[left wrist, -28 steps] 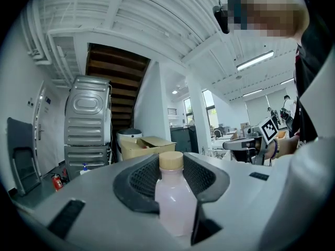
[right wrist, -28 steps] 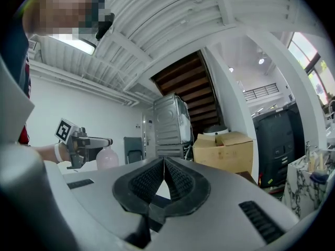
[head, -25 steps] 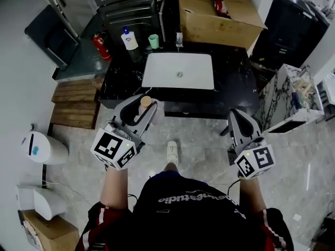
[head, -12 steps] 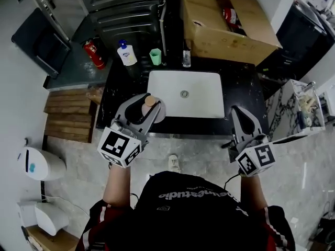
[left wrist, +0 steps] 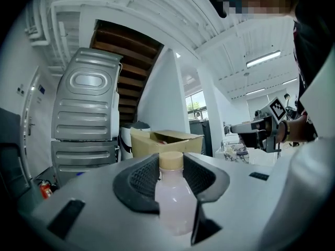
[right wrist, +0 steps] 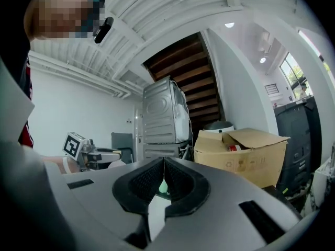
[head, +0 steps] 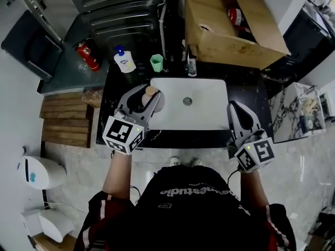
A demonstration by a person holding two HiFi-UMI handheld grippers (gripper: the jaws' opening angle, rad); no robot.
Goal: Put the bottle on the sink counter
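A small bottle [head: 153, 96] of pale pink liquid with a tan cap sits upright between the jaws of my left gripper [head: 142, 99], which is shut on it. In the left gripper view the bottle [left wrist: 172, 197] fills the gap between the two black pads. It hangs over the left rim of the white sink basin [head: 209, 111], above the black counter [head: 112, 111]. My right gripper [head: 238, 116] is over the counter's right part, jaws pressed together with nothing between them [right wrist: 163, 181].
At the counter's back stand a soap pump bottle [head: 124, 60], a green cup [head: 156, 63] and the tap [head: 191, 64]. A big open cardboard box [head: 230, 22] lies behind. A red fire extinguisher [head: 86, 55] and a wooden pallet [head: 68, 124] are at the left.
Both grippers have come forward from in front of the counter to over it. The bottle, still held, went from above the floor to beside the basin's left rim.
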